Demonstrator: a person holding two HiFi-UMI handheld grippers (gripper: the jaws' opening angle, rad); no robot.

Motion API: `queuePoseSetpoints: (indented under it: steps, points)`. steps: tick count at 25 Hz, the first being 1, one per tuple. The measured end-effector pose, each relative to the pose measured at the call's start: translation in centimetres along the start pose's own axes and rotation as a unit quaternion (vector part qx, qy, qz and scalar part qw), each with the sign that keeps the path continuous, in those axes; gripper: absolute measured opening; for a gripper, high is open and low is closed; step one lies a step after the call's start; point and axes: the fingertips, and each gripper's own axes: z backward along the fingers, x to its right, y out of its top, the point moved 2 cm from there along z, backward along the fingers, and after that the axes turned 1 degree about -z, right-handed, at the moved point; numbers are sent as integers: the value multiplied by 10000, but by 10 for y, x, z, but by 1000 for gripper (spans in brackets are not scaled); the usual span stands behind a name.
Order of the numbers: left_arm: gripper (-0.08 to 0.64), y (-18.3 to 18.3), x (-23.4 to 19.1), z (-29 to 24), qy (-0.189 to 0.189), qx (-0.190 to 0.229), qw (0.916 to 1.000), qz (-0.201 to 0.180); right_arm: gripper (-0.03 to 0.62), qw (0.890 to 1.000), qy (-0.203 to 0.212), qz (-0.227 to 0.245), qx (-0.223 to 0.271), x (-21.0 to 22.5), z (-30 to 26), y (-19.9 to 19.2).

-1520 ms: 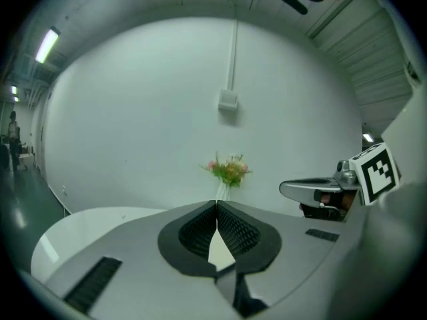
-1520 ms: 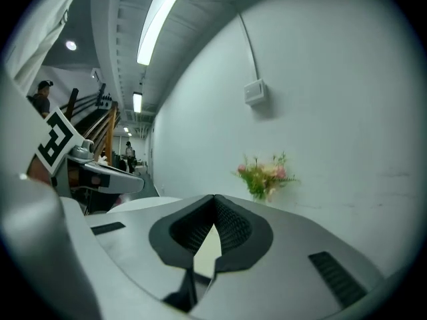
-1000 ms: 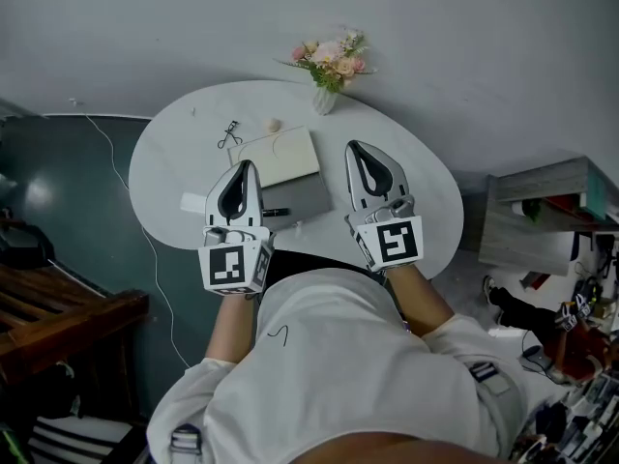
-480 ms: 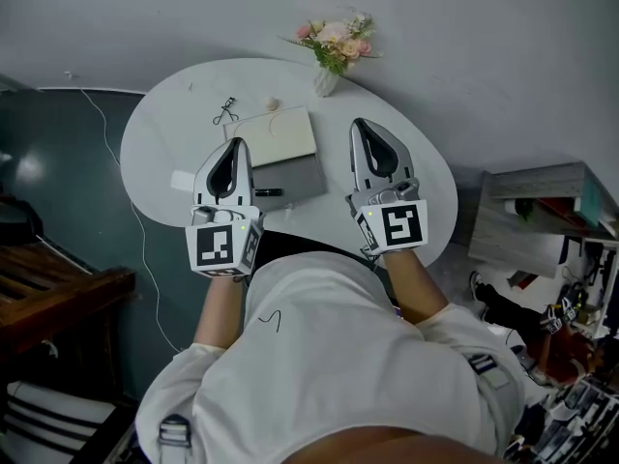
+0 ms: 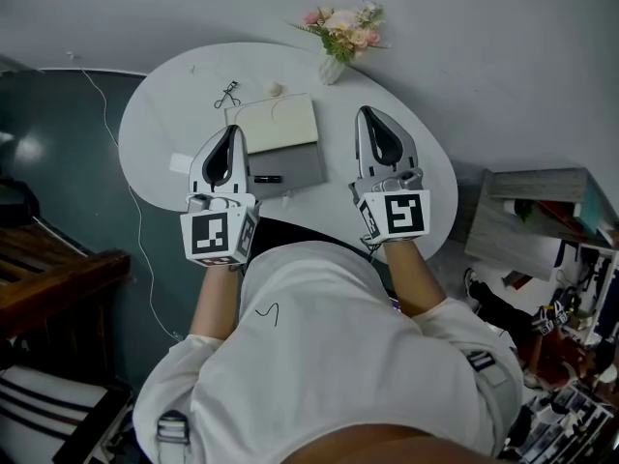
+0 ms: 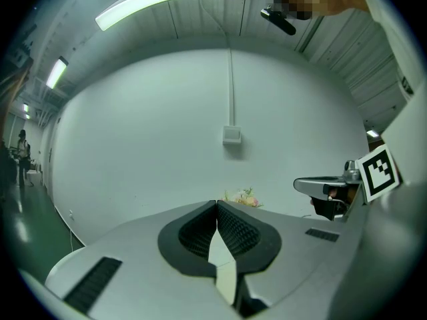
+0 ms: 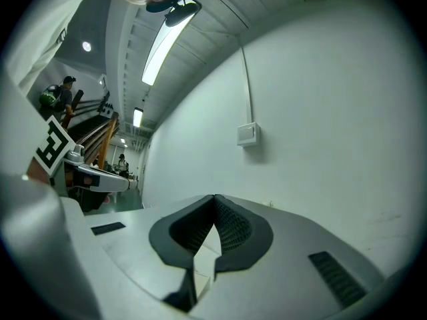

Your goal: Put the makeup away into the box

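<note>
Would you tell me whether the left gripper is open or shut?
Shut: the left gripper shows its tips meeting, with nothing held between them.

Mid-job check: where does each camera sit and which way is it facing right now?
Head view: on the person's head, looking steeply down on the table, box, left gripper, right gripper, forearms and shirt.
Left gripper view: on that gripper, facing the wall over its shut jaws; flowers beyond.
Right gripper view: likewise, shut jaws, same wall.
Shared: both gripper views show the wall socket.
</note>
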Motion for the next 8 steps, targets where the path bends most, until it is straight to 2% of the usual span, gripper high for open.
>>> queuePoseSetpoints:
  steps: [8]
  points:
    - [20, -6, 4, -10, -84, -54, 10000, 0, -2, 10000, 43, 12, -73, 2, -6, -6]
